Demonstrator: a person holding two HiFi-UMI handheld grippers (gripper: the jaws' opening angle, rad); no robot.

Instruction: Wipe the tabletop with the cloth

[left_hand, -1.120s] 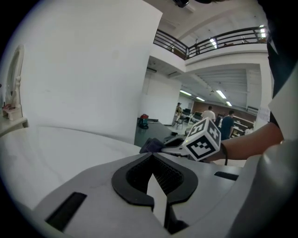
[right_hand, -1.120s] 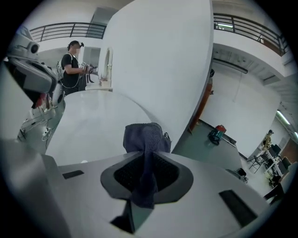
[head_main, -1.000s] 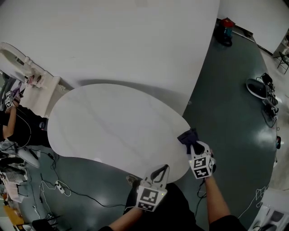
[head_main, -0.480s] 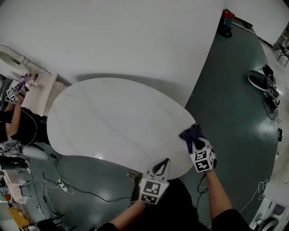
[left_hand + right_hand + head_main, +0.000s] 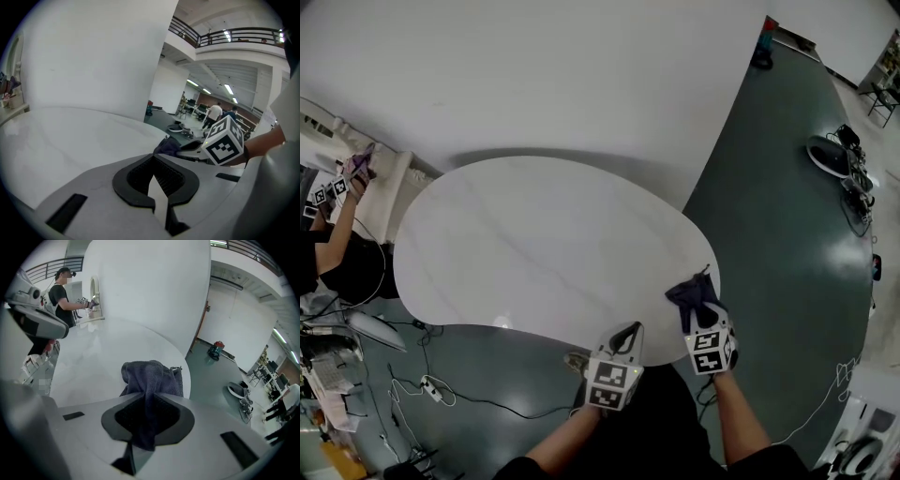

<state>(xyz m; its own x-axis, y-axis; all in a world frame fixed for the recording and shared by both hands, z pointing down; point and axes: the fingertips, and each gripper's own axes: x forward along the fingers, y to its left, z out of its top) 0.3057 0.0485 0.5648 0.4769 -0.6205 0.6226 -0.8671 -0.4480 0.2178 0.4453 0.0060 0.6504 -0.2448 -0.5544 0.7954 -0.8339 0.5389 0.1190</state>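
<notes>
right gripper (image 5: 699, 317) clamps cloth (image 5: 690, 292), long axis along jaws, bunch on tabletop (image 5: 534, 253) | left gripper (image 5: 629, 332) closed, empty

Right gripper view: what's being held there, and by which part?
The right gripper is shut on the dark grey-blue terry cloth, pinching a bunched fold; the rest bulges out ahead of the jaws. The left gripper is shut on nothing.

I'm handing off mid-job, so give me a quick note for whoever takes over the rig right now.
Right tool: shut on the dark cloth, which is bunched over the tabletop's near right edge.
Left tool: shut, empty, at the near edge beside it.
Done: cloth is gripped. The white top shows no marks, so the wiped area can't be judged.
Left: sweep the cloth across the tabletop.
</notes>
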